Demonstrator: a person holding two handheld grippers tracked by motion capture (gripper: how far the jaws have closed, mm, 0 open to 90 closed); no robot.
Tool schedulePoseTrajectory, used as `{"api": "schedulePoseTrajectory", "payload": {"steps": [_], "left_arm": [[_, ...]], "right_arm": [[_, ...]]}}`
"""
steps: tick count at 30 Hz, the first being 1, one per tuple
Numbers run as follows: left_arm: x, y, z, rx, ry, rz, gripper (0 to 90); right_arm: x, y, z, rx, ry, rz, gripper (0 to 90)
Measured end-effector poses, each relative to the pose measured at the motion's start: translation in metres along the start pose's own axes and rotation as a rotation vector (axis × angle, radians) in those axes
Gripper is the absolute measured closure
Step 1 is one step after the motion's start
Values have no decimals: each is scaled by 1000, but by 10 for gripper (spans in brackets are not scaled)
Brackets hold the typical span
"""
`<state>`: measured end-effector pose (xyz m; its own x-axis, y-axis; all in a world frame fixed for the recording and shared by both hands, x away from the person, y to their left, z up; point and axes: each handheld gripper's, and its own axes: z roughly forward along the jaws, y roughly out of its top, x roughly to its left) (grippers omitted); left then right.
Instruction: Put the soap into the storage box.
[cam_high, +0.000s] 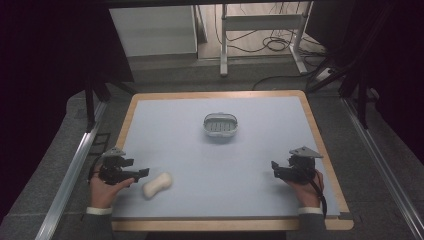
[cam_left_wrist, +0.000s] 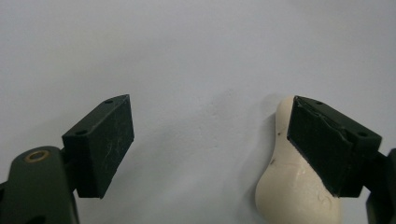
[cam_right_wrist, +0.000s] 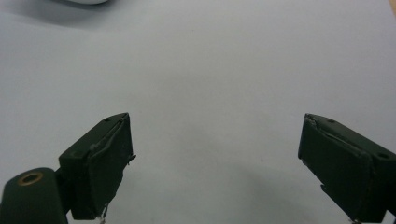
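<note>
A cream, peanut-shaped bar of soap lies on the pale blue table top near the front left. My left gripper stands open just to its left. In the left gripper view the soap sits behind the right jaw, outside the gap, and the left gripper has bare table between its jaws. A small white soap dish stands in the middle of the table toward the back. My right gripper rests open at the front right, and the right gripper has nothing between its fingers.
The table has a wooden rim around the blue surface. Metal rails run along both sides. A white frame and cables lie on the floor behind the table. The dish's edge peeks in at the top left of the right gripper view.
</note>
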<state>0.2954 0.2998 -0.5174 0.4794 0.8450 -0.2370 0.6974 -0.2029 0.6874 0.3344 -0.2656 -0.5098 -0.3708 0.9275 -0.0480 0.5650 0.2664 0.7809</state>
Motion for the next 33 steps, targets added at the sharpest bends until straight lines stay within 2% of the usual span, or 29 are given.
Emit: {"api": "schedulePoseTrajectory", "payload": {"steps": [6,11,17,20,26,33], "left_arm": [[5,-2,0,1,7,-6,153],[3,-1,-1,0,-8,0,152],[0,-6,-7,-8,17,-6,165],[-1,-7,-9,13,-1,-23,201],[-7,-2,-13,29,38,-8,213],[-14,3,-17,63,50,14,208]], "right_arm": [[-2,-2,-3,-2,-2,5,98],[-1,-3,-3,-9,-7,7,98],[-3,0,-1,-27,13,10,99],[-3,1,1,-34,17,16,100],[-4,0,7,-25,39,16,100],[-7,-1,4,-36,31,26,101]]}}
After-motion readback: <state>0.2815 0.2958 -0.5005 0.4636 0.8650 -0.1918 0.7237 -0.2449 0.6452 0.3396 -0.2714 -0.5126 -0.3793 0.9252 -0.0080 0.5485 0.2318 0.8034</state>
